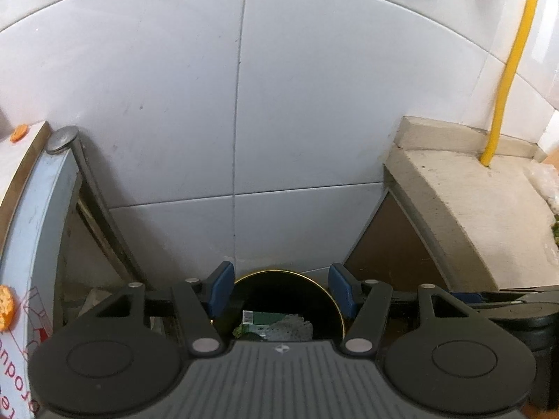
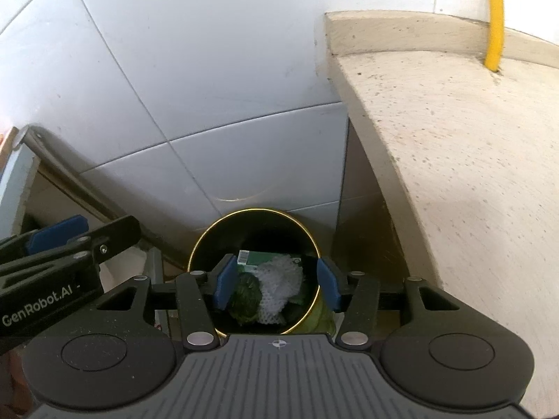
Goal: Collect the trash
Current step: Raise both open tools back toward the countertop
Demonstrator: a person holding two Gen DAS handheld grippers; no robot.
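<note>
Both poised over the gold-rimmed bin (image 2: pixel 307 241), left gripper (image 1: pixel 279 289) and right gripper (image 2: pixel 276 281) spread and empty, apparently just unloaded onto foam net (image 2: pixel 281 284) and greens (image 2: pixel 246 296)

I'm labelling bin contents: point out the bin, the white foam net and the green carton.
bin (image 2: pixel 206 234): right wrist view, gold rim's left side.
white foam net (image 2: pixel 279 286): right wrist view, its middle.
green carton (image 2: pixel 260 257): right wrist view, top face.
</note>
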